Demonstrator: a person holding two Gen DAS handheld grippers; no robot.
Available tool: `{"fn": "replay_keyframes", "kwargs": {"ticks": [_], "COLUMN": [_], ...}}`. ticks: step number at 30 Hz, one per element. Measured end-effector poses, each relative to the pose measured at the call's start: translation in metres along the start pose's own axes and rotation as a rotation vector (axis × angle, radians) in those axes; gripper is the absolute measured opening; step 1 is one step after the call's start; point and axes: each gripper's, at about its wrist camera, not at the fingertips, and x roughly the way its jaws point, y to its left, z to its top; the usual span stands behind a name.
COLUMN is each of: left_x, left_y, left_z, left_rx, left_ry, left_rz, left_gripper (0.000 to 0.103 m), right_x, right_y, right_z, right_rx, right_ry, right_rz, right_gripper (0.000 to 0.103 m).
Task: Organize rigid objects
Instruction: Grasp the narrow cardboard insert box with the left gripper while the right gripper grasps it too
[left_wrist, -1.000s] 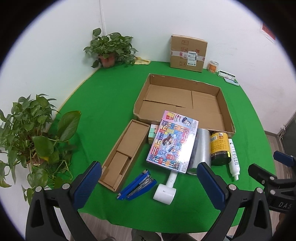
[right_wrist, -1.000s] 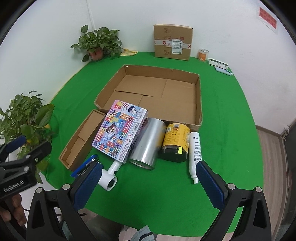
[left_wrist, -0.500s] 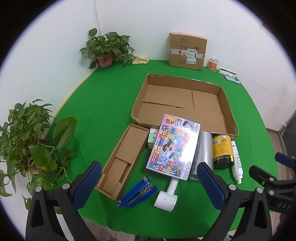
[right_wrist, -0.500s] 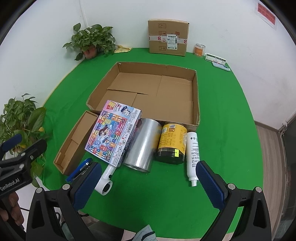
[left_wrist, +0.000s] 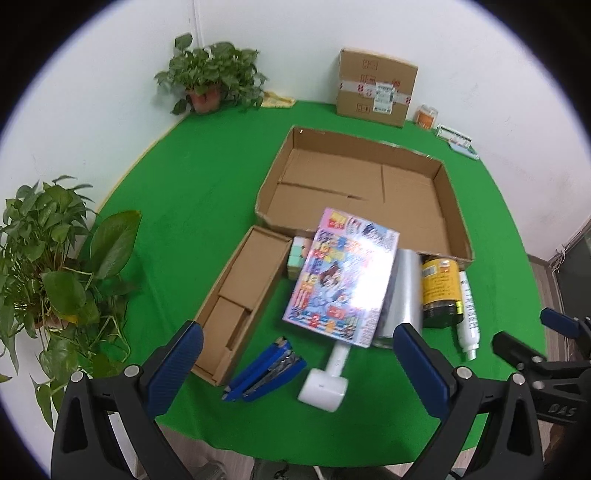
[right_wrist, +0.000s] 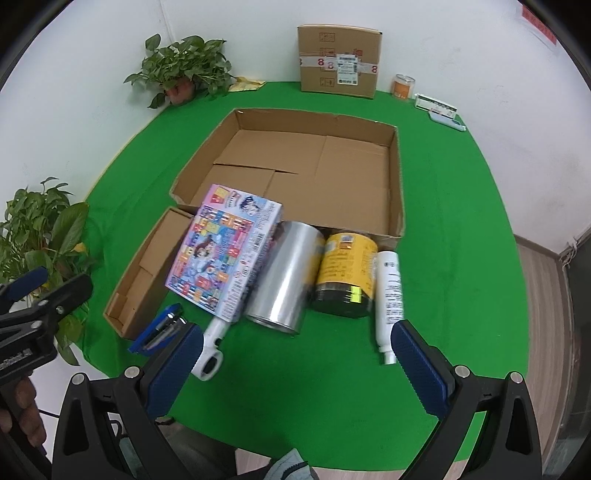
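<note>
Clearly no object is taken yet, so I judge the task is at its very start. On the green tabletop (left_wrist: 207, 192) the large flat carton (right_wrist: 395, 177) stands empty, and a narrow cardboard tray (left_wrist: 236, 295) lies at its left front corner, also empty. Before the carton lie, from big to small, a colourful picture box (right_wrist: 225, 254) leaning on a silver can (right_wrist: 284, 280), a yellow-labelled jar (right_wrist: 345, 273), a white bottle (right_wrist: 388, 291), a white roller-like tool (left_wrist: 327, 380) and a blue stapler (left_wrist: 264, 373). The left gripper (left_wrist: 295, 354) and the right gripper (right_wrist: 291, 358) both hover above the front edge, fingers spread wide and holding nothing. The next move probably calls for lowering one gripper over a near object and closing across its narrow side; the round can may roll. Only the left view shows a pastel block (left_wrist: 297, 256) behind the picture box; only the right view shows the person's hand (right_wrist: 22, 410).
</note>
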Motion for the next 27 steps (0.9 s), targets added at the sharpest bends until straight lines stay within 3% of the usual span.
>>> {"fn": "replay_keyframes", "kwargs": {"ticks": [8, 11, 15, 17, 19, 22, 24, 27], "left_x": [0.056, 0.088, 0.147, 0.167, 0.188, 0.205, 0.2, 0.188], "left_y": [0.071, 0.103, 0.14, 0.148, 0.152, 0.154, 0.153, 0.147], "left_z": [0.012, 0.013, 0.0, -0.01, -0.024, -0.043, -0.052, -0.064], "left_rx": [0.013, -0.01, -0.035, -0.048, -0.054, -0.09, -0.104, -0.112], "left_ry": [0.121, 0.193, 0.324, 0.381, 0.438, 0.523, 0.536, 0.576], "left_rz": [-0.005, -0.018, -0.029, -0.068, -0.121, -0.195, -0.223, -0.348], "left_gripper": [0.102, 0.102, 0.101, 0.099, 0.092, 0.065, 0.065, 0.065], "right_x": [0.037, 0.057, 0.075, 0.079, 0.083, 0.093, 0.1, 0.109], "right_y": [0.043, 0.06, 0.084, 0.091, 0.097, 0.111, 0.126, 0.146], "right_z": [0.011, 0.013, 0.018, 0.021, 0.023, 0.026, 0.028, 0.027], "right_rx": [0.022, 0.058, 0.048, 0.064, 0.076, 0.046, 0.021, 0.0], "right_ry": [0.078, 0.147, 0.185, 0.194, 0.216, 0.248, 0.264, 0.273], "right_rz": [0.059, 0.105, 0.072, 0.056, 0.053, 0.053, 0.07, 0.104], "right_gripper": [0.102, 0.102, 0.102, 0.102, 0.102, 0.102, 0.102, 0.102]}}
